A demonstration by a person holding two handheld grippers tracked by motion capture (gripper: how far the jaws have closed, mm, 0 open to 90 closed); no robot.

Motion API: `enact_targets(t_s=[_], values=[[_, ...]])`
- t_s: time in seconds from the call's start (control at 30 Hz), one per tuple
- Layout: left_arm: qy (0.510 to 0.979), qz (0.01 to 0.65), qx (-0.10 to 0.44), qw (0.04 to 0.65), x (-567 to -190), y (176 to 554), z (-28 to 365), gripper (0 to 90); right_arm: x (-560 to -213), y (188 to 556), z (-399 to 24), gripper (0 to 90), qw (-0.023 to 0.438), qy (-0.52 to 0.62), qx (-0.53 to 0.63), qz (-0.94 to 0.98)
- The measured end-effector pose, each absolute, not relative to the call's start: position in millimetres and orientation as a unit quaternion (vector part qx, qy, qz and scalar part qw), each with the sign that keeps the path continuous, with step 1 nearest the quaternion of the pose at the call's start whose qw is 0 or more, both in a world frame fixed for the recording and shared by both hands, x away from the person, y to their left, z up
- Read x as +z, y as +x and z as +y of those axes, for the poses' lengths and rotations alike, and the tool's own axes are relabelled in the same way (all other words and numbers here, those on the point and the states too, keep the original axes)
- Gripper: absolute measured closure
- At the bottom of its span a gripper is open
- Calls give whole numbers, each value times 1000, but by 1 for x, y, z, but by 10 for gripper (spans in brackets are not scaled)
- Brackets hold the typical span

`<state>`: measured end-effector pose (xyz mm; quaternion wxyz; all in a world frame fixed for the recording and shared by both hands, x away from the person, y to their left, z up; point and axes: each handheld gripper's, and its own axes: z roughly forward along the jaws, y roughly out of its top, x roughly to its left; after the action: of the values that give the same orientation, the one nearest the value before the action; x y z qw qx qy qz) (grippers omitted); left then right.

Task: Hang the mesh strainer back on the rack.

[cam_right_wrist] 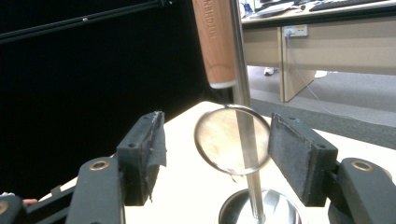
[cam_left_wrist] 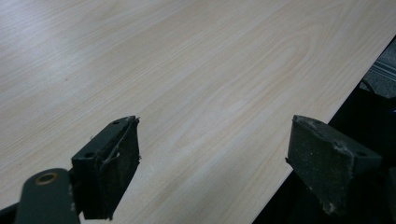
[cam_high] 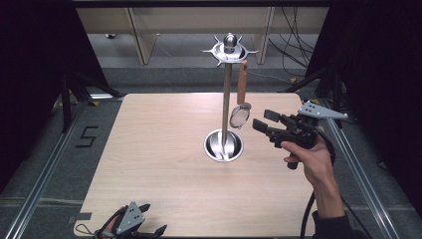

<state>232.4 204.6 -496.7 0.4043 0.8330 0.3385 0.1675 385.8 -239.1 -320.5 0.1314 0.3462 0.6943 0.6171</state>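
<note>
Item: strainer (cam_high: pixel 241 116) hanging on rack (cam_high: pixel 227 89) | Step: your right gripper (cam_high: pixel 263 121), jaws apart, nothing held, beside the strainer | Next: judged either retreat or regrasp | Left gripper (cam_left_wrist: pixel 215 163): apart, idle over table (cam_high: pixel 164 149).

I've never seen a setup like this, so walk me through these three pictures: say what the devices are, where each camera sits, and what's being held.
A person holds handheld black tongs in each hand. The high view looks down on the pale wooden table: the right tongs hover beside a small round mesh strainer with a wooden handle, which hangs from a tall steel utensil stand. The left tongs rest at the near table edge. The other two pictures come from cameras riding on each pair of tongs. Both are open; nothing is held.
</note>
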Motion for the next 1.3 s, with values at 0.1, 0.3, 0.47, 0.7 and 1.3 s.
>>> enact_targets(t_s=[0.1, 0.3, 0.47, 0.7, 1.3], values=[[833, 338, 168, 404, -497, 233, 205, 162, -323, 384, -240, 367, 132, 347, 615, 696], [830, 349, 165, 403, -497, 232, 205, 163, -328, 383, -238, 355, 138, 342, 606, 705], [824, 353, 165, 412, -497, 232, 204, 162, -332, 382, -237, 348, 140, 345, 600, 708], [831, 342, 170, 405, -496, 233, 205, 163, -341, 376, -235, 345, 140, 346, 586, 719], [823, 356, 168, 410, -496, 230, 204, 164, -370, 372, -225, 328, 132, 321, 556, 755]])
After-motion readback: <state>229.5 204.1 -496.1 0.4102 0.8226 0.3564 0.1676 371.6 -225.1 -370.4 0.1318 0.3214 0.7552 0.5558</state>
